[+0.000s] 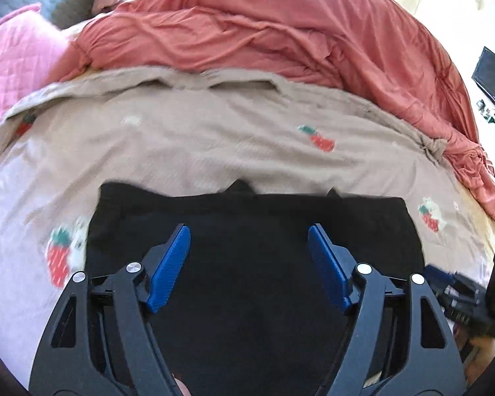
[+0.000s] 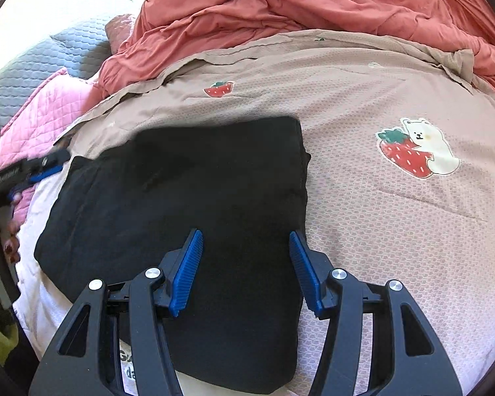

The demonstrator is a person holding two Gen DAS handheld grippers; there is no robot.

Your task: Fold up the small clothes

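A black garment (image 1: 254,257) lies flat and folded on the beige strawberry-print bedsheet (image 1: 214,145). In the left wrist view my left gripper (image 1: 249,234) is open just above the garment's middle, blue pads (image 1: 170,267) wide apart and empty. In the right wrist view the same garment (image 2: 181,198) lies as a dark rectangle. My right gripper (image 2: 246,239) is open over its near right part, right pad near the garment's right edge. The right gripper also shows at the right edge of the left wrist view (image 1: 458,297); the left gripper shows at the left edge of the right wrist view (image 2: 33,170).
A crumpled salmon duvet (image 1: 264,26) is heaped along the far side of the bed. A pink quilted blanket (image 1: 13,66) and a grey quilted mat (image 2: 33,66) lie at the far left. A dark monitor (image 1: 493,79) stands at the right.
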